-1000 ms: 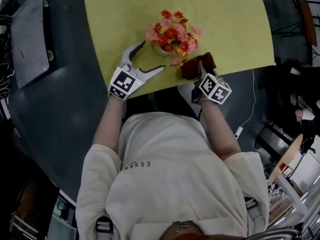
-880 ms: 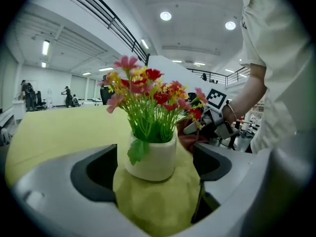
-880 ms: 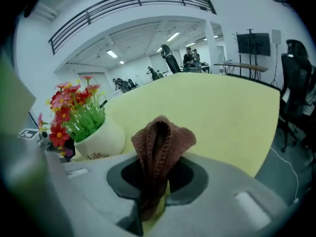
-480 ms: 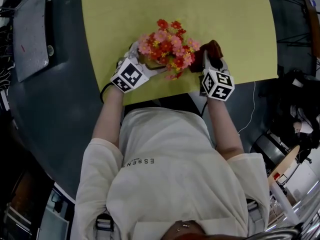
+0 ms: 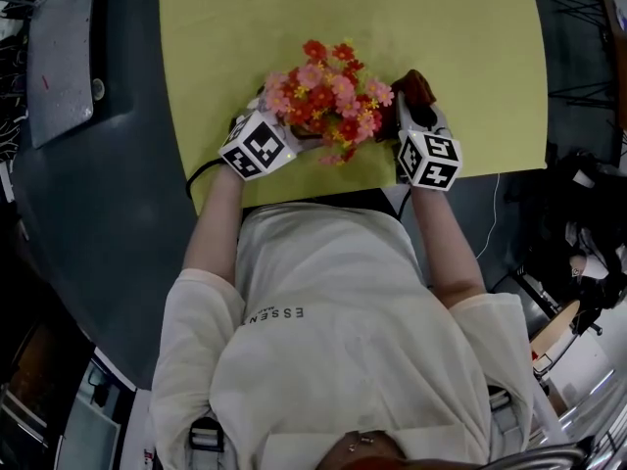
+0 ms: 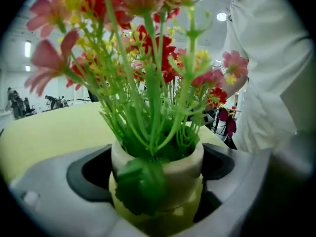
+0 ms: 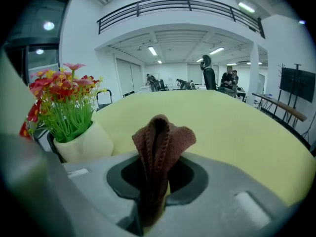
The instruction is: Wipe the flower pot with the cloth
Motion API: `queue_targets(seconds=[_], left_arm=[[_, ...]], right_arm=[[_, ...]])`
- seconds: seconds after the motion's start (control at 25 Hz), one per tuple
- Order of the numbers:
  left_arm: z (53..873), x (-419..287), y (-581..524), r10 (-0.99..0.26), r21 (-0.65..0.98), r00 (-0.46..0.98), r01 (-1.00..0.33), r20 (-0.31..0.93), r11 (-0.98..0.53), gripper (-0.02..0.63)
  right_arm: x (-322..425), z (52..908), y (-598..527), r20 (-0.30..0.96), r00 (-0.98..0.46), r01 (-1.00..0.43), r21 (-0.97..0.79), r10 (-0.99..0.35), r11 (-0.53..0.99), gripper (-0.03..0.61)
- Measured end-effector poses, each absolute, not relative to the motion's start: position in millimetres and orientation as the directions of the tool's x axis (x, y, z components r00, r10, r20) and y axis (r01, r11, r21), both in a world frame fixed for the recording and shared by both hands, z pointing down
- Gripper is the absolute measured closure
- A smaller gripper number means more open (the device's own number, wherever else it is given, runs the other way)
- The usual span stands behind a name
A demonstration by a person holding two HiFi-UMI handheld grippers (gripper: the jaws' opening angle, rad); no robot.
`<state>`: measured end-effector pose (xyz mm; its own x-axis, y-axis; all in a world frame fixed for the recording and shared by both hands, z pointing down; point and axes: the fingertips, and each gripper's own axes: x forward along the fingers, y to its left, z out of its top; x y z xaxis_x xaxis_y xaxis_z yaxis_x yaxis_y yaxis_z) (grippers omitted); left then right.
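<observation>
yellow table (image 5: 245, 47); cloth (image 7: 160, 137) in right tool (image 7: 158, 177)

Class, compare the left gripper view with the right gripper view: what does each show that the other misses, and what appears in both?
Only the left gripper view: the left gripper, whose jaws have just been opening and stand wide with the flower pot between them, plus the person's white shirt. Only the right gripper view: the right gripper shut on the brown cloth, and a balcony railing overhead. Both: the flower pot with its flowers, on the yellow table.
</observation>
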<state>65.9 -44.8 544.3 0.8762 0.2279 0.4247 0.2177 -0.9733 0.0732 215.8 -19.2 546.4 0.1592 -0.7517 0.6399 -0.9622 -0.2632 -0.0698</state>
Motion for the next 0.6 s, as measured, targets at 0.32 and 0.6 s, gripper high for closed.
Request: queue_targets(seconds=[0.32, 0.6], left_arm=[[551, 68, -45, 0.222, 0.069, 0.855, 0.215, 0.469, -0.974, 0.080], [552, 69, -46, 0.211, 0.064, 0.855, 0.205, 0.474, -0.977, 0.069]], right_arm=[[213, 552, -31, 0.638, 0.109, -0.978, -0.069, -0.762, -0.198, 0.520], [213, 552, -30, 0.641, 0.081, -0.984, -0.070, -0.764, -0.163, 0.520]])
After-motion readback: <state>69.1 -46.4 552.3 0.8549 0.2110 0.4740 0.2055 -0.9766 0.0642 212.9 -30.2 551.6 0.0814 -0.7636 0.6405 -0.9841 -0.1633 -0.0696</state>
